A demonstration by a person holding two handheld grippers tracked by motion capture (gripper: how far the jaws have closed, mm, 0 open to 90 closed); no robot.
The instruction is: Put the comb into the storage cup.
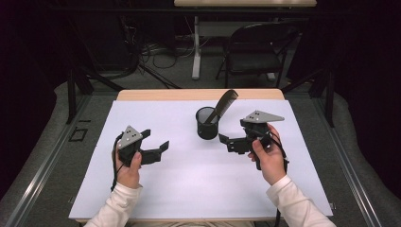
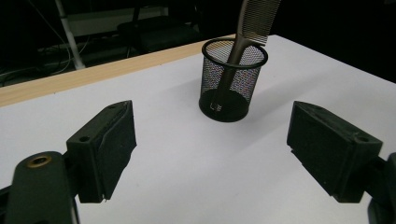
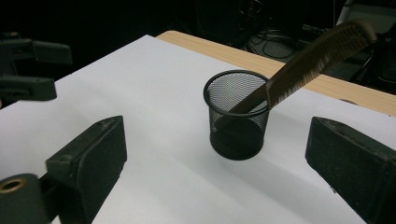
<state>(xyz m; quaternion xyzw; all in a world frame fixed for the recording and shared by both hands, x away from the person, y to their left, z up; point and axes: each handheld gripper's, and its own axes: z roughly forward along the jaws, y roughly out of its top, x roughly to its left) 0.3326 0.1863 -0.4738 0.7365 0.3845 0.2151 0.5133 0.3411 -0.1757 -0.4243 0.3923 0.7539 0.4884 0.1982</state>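
Right gripper (image 1: 226, 140) has jaws spread wide with nothing between them, sitting just right of the black mesh cup (image 1: 207, 123). Left gripper (image 1: 157, 140) is also spread and empty, well apart to the cup's left. A comb (image 1: 222, 105) stands handle-down in the cup, leaning on its rim, on the white table (image 1: 189, 189).

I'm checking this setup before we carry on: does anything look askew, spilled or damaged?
Nothing stands out. The comb leans handle-down in the upright mesh cup, resting on its rim, teeth end sticking out. The white mat shows no spill. Both grippers, left and right, are open and hold nothing.
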